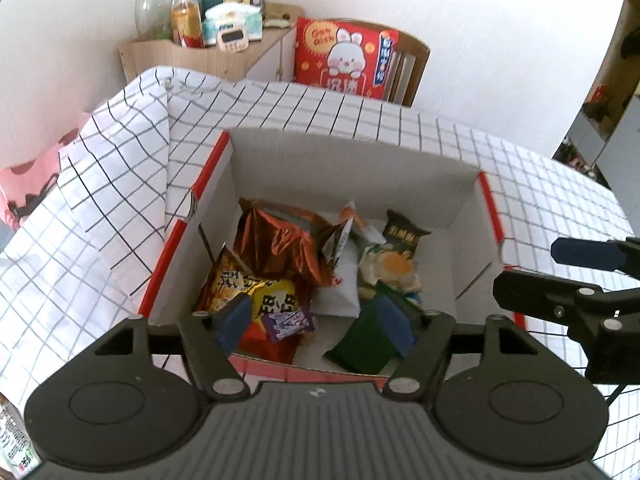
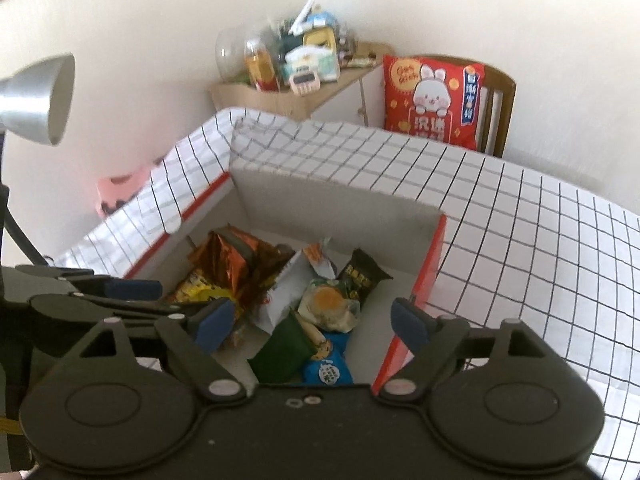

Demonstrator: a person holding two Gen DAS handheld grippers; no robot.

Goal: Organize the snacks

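Note:
A white cardboard box with red edges [image 1: 460, 216] [image 2: 434, 276] stands on the checked tablecloth and holds several snack packets: a copper foil bag [image 1: 280, 240] [image 2: 228, 256], a yellow-orange bag [image 1: 240, 280], a small purple packet [image 1: 288, 322], a white packet [image 1: 340, 276], a dark green packet [image 1: 360, 344] [image 2: 280, 352], a black packet [image 1: 404, 232] [image 2: 360, 272] and a blue packet [image 2: 328, 368]. My left gripper [image 1: 316, 330] hovers open above the box's near side, nothing between its blue pads. My right gripper [image 2: 312, 322] is also open and empty above the box; it shows at the right edge of the left wrist view [image 1: 576, 276].
The checked tablecloth [image 1: 100, 184] [image 2: 520, 240] covers the table around the box. Behind stand a wooden shelf with bottles and clutter [image 1: 212, 20] [image 2: 296, 68] and a chair with a red rabbit cushion [image 1: 344, 56] [image 2: 432, 96]. A silver lamp head [image 2: 40, 100] hangs at left.

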